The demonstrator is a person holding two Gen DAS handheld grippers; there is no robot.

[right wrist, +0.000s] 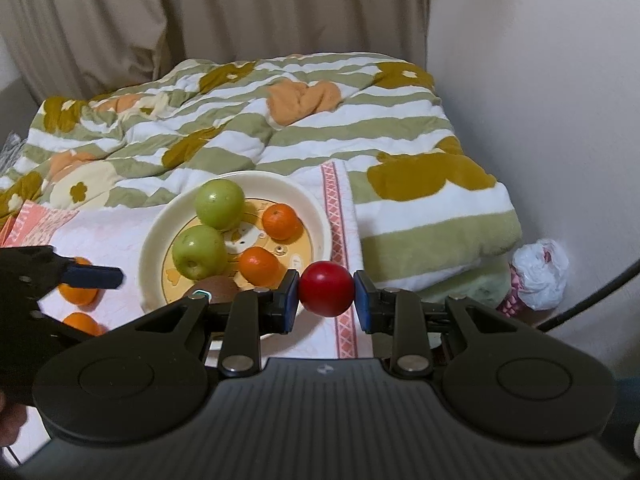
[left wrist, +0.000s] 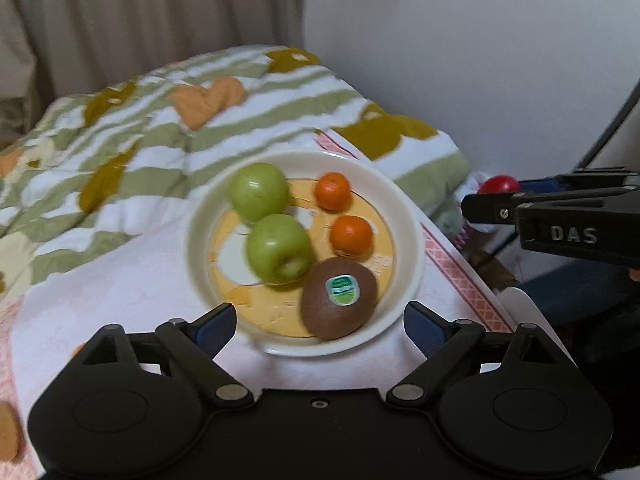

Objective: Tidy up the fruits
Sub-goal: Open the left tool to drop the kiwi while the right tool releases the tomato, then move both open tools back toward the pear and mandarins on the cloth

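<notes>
So the right tool (right wrist: 326, 295) is clamped on a red apple (right wrist: 327, 289), held just off the plate (right wrist: 320, 216) rim. Left tool (left wrist: 318, 322) hangs wide open, empty, near the kiwi (left wrist: 339, 303). Two green apples (left wrist: 279, 249) and two mandarins (left wrist: 351, 237) sit in the plate on the bed.

A bed occupies the room corner, covered by a quilted blanket (right wrist: 280, 128) with green and white stripes and ochre and orange bear-shaped patches; a white cloth with a pink patterned border (right wrist: 340, 216) lies over its near end. Beige pleated curtains (right wrist: 200, 16) hang behind the bed, adjoining a plain white wall (right wrist: 540, 80). A crumpled white plastic bag (right wrist: 540, 272) sits beside the bed, near the wall.
</notes>
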